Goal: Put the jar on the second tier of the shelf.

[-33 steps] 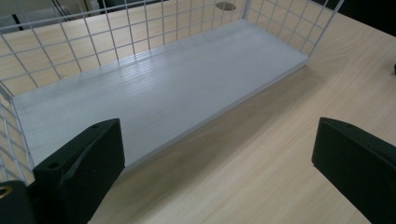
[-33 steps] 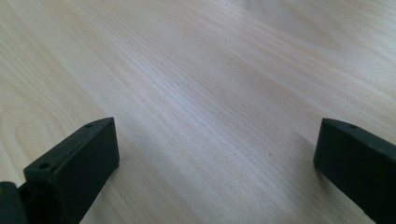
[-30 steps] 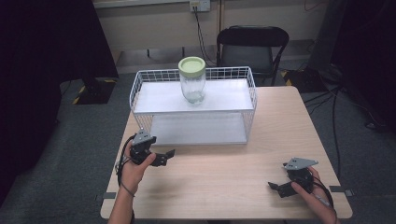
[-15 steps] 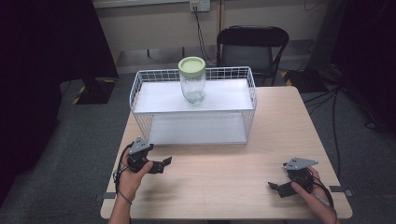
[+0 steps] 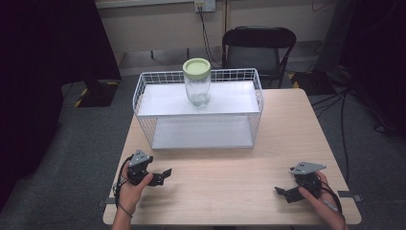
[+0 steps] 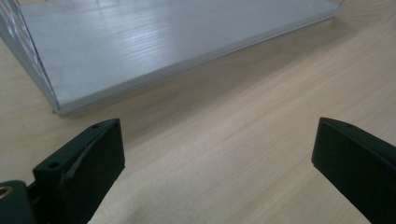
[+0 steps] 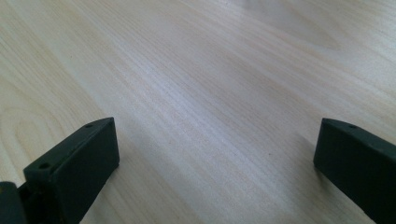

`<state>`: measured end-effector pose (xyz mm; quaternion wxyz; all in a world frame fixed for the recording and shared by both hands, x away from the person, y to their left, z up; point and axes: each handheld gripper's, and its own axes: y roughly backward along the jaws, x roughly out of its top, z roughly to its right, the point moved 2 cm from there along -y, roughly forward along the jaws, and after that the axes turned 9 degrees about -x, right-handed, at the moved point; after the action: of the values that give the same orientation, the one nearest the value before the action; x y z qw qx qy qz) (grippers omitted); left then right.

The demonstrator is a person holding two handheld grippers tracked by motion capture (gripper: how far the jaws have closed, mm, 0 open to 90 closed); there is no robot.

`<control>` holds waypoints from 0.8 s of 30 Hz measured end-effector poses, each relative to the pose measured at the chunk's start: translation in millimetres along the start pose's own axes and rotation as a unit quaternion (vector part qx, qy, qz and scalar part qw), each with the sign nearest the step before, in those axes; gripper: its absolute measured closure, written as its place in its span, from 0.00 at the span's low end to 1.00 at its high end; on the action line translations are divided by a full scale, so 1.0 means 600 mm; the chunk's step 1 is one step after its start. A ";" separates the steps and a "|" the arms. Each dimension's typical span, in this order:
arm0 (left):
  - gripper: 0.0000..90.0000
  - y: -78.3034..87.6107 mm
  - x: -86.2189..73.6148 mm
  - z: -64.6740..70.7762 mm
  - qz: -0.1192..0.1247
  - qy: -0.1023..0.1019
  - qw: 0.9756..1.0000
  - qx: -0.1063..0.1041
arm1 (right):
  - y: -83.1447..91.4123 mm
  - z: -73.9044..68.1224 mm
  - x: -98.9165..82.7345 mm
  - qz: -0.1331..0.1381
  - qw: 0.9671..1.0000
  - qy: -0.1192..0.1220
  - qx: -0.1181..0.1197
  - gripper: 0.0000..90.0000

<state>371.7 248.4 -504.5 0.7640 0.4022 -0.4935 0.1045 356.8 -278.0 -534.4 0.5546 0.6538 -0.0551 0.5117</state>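
A clear glass jar (image 5: pixel 197 87) with a pale green lid stands on the top shelf of a white wire rack (image 5: pixel 143 120) at the back of the wooden table (image 5: pixel 230 191). My left gripper (image 5: pixel 163 175) lies low near the table's front left, open, with nothing between its jaws. In the left gripper view the left gripper (image 6: pixel 217 154) faces the rack's lower shelf (image 6: pixel 140 51). My right gripper (image 5: pixel 282 194) rests open at the front right, a hand on it. Bare wood lies between the jaws of the right gripper (image 7: pixel 217 154) in its own view.
A black chair (image 5: pixel 258 48) stands behind the table. Cables (image 5: pixel 344 110) trail over the grey floor at the right. A dark curtain (image 5: pixel 43 72) hangs at the left. Bare tabletop stretches between the two grippers.
My left gripper has drawn back toward the front left edge of the table. The right gripper and the jar have stayed where they were.
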 end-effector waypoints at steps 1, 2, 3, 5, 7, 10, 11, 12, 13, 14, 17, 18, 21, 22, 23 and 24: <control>0.02 0.000 -0.004 -0.001 0.000 0.002 1.000 0.001 | 0.000 0.000 0.000 0.000 1.000 0.000 0.000 0.00; 0.02 0.000 -0.007 -0.001 -0.002 0.003 1.000 0.001 | 0.000 0.000 0.000 0.000 1.000 0.000 0.000 0.00; 0.02 -0.001 -0.012 -0.002 -0.003 0.006 1.000 0.001 | 0.000 0.000 0.000 0.000 1.000 0.000 0.000 0.00; 0.02 -0.001 -0.020 -0.004 -0.007 0.009 1.000 0.003 | 0.000 0.000 0.000 0.000 1.000 0.000 0.000 0.00; 0.02 0.000 -0.027 -0.007 -0.010 0.014 1.000 0.006 | 0.000 0.000 0.000 0.000 1.000 0.000 0.000 0.00; 0.02 0.002 -0.035 -0.009 -0.014 0.016 1.000 0.008 | 0.000 0.000 0.000 0.000 1.000 0.000 0.000 0.00; 0.02 0.003 -0.037 -0.010 -0.016 0.017 1.000 0.009 | 0.000 0.000 0.000 0.000 1.000 0.000 0.000 0.00; 0.02 0.003 -0.039 -0.010 -0.018 0.016 1.000 0.011 | 0.000 0.000 0.000 0.000 1.000 0.000 0.000 0.00; 0.02 0.004 -0.042 -0.010 -0.021 0.016 1.000 0.011 | 0.000 0.000 0.000 0.000 1.000 0.000 0.000 0.00; 0.02 0.006 -0.045 -0.011 -0.022 0.016 1.000 0.012 | 0.000 0.000 0.000 0.000 1.000 0.000 0.000 0.00; 0.02 0.011 -0.052 -0.011 -0.030 0.015 0.999 0.019 | 0.000 0.000 0.000 0.000 1.000 0.000 0.000 0.00; 0.02 0.013 -0.054 -0.011 -0.033 0.014 0.999 0.022 | 0.000 0.000 0.000 0.000 1.000 0.000 0.000 0.00; 0.02 0.019 -0.059 -0.010 -0.046 0.010 0.998 0.030 | 0.000 0.000 0.000 0.000 1.000 0.000 0.000 0.00; 0.02 0.020 -0.061 -0.009 -0.051 0.008 0.998 0.029 | 0.000 0.000 0.000 0.000 1.000 0.000 0.000 0.00; 0.02 0.022 -0.063 -0.009 -0.057 0.006 0.998 0.030 | 0.000 0.000 0.000 0.000 1.000 0.000 0.000 0.00; 0.02 0.023 -0.064 -0.009 -0.062 0.005 0.998 0.034 | 0.000 0.000 0.000 0.000 1.000 0.000 0.000 0.00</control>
<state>348.8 270.6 -530.9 0.7572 0.4570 -0.4604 0.0757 356.8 -278.0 -534.3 0.5547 0.6538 -0.0551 0.5117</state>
